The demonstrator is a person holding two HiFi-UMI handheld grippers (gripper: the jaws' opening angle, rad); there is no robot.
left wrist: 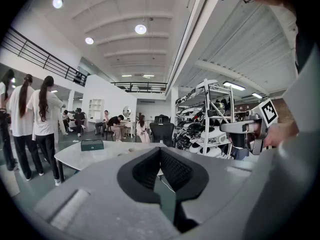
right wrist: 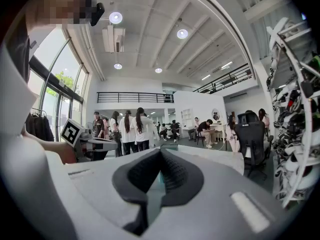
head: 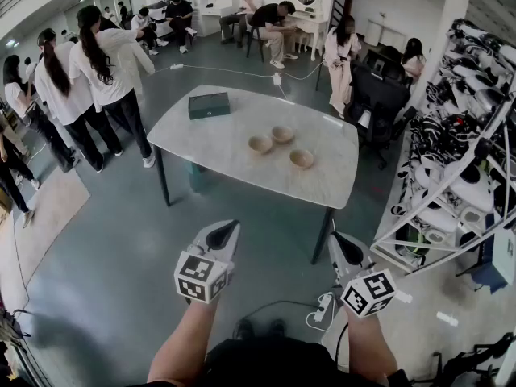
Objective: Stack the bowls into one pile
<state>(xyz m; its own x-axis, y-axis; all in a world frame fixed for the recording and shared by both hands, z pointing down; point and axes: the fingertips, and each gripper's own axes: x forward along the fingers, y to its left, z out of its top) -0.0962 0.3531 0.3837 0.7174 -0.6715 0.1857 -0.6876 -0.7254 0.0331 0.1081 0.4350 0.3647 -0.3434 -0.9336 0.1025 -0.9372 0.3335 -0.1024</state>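
Observation:
Three shallow wooden bowls stand apart on the white marble table [head: 201, 156]: one at the left [head: 260, 144], one behind it [head: 283, 135] and one nearer on the right [head: 301, 159]. Both grippers hang over the floor in front of the table, well short of it. My left gripper [head: 230, 226] [left wrist: 160, 149] is shut, its tips meeting with nothing between them. My right gripper [head: 334, 236] [right wrist: 161, 150] is shut and empty too. Both point roughly level toward the table.
A dark green box [head: 209, 105] lies at the table's far left corner. Several people stand at the left [head: 101, 67] and others sit beyond the table. A black office chair [head: 375, 95] and a white equipment rack [head: 459, 160] fill the right. A power strip [head: 322, 309] lies on the floor.

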